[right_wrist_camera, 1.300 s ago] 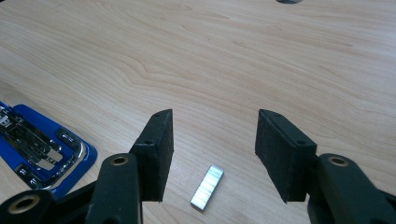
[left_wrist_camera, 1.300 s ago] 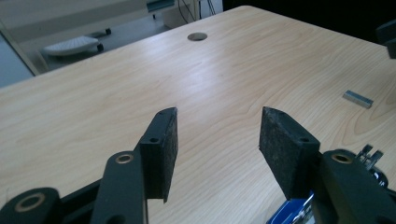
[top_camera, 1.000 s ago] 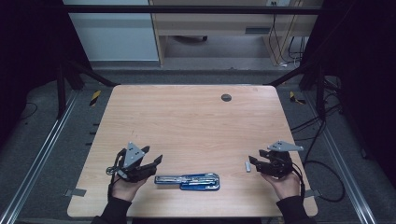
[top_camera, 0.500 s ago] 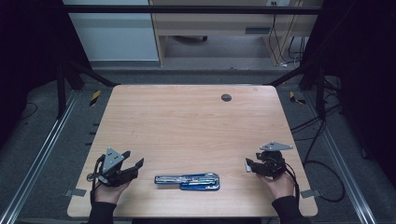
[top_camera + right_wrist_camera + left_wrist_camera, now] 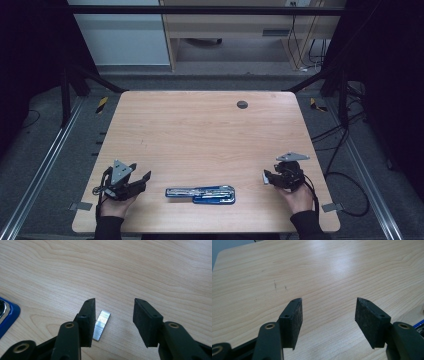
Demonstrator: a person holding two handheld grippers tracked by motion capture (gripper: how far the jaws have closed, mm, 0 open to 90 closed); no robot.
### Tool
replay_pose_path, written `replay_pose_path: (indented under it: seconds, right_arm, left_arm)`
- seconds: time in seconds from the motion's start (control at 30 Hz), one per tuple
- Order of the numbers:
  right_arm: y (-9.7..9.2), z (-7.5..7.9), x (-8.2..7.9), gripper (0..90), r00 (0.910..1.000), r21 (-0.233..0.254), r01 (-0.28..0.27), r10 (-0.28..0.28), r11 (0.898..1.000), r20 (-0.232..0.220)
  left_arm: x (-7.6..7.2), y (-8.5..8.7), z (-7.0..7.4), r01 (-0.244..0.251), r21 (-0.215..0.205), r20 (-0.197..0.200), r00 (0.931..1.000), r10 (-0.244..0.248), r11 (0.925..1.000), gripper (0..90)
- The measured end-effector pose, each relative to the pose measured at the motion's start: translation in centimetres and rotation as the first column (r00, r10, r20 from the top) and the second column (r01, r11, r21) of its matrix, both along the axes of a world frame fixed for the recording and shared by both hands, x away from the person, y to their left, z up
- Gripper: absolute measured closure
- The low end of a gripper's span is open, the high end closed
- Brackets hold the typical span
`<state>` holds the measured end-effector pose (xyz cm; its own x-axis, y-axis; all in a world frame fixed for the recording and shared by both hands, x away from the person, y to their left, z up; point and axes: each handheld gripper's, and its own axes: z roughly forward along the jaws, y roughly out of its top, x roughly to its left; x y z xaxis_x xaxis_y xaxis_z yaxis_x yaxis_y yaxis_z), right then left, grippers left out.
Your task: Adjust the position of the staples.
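Observation:
A blue and silver stapler (image 5: 200,194) lies opened flat near the table's front edge; its blue corner (image 5: 7,315) is at the left of the right gripper view. My left gripper (image 5: 142,179) rests low at the front left, away from the stapler, its jaws open over bare wood (image 5: 329,301). My right gripper (image 5: 266,177) sits at the front right, pointing toward the stapler. A short silver strip of staples (image 5: 101,325) lies on the table between its jaws (image 5: 115,302), close beside one pad. Those jaws have just been closing but stand apart, not pressing the strip.
The wooden table (image 5: 200,135) has a small dark round spot (image 5: 242,104) near its far edge. Metal rails run along both sides on the floor, and cables (image 5: 345,145) lie at the right. A cabinet stands beyond the table.
My left gripper has drawn away from the stapler toward the left front corner and sunk lower. The right gripper has stayed in place with its jaws narrowing around the staple strip.

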<state>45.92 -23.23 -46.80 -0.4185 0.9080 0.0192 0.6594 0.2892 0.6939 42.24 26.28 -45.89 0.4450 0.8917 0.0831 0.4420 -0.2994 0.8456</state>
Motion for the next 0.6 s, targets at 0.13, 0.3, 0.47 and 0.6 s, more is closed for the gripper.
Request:
replay_pose_path:
  seconds: [0.13,0.3,0.47,0.6]
  right_arm:
    - [0.2,-0.1,0.1,55.3,0.9997,0.005,-0.002,0.002,1.000,-0.023]
    - [0.5,-0.4,0.4,58.6,0.9989,0.010,-0.006,0.006,1.000,-0.046]
    - [1.1,-0.7,0.4,60.6,0.9986,-0.002,-0.009,0.008,1.000,-0.052]
    - [1.4,-1.0,0.5,61.4,0.9980,-0.022,-0.010,0.008,1.000,-0.063]
  left_arm:
    - [0.1,-0.1,0.0,0.004,0.005,-0.003,1.0000,-0.004,1.0000,39.2]
    - [0.0,0.0,0.0,0.004,0.004,-0.007,1.0000,-0.003,1.0000,39.6]
    - [0.1,0.0,-0.1,0.004,0.007,-0.011,0.9999,-0.004,1.0000,39.9]
    - [0.0,-0.1,-0.1,0.007,0.009,-0.011,0.9999,-0.006,0.9999,40.1]
